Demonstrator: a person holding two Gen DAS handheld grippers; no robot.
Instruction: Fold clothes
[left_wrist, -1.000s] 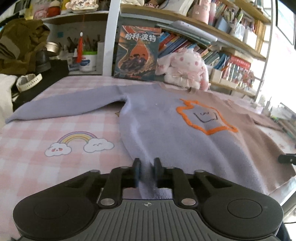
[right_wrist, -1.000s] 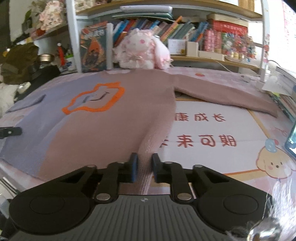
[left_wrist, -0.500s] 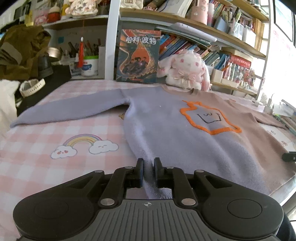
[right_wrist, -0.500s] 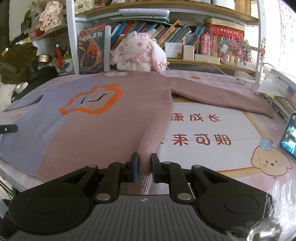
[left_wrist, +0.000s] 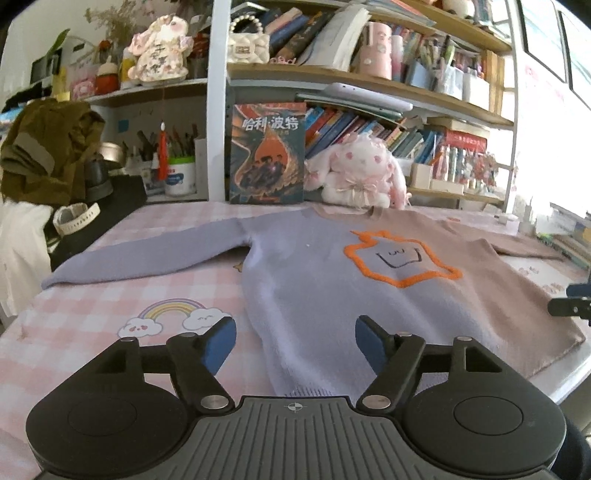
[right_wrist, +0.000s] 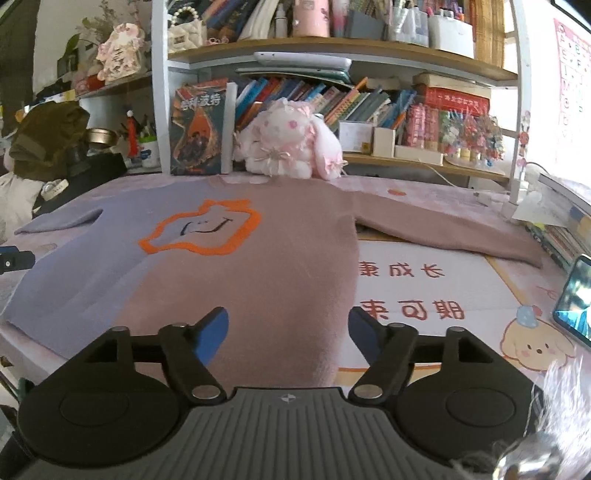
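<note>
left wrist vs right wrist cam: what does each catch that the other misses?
Left wrist only: the rainbow-and-clouds print on the pink checked cloth and the full lilac sleeve. Right wrist only: the full brown sleeve, the phone at the right edge and the puppy print. Both: the sweater lying flat, its orange patch, the plush bunny, and an open gripper.

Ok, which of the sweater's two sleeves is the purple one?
The sleeve on the left gripper's side, stretched over the pink checked cloth; the other sleeve is brownish pink.
</note>
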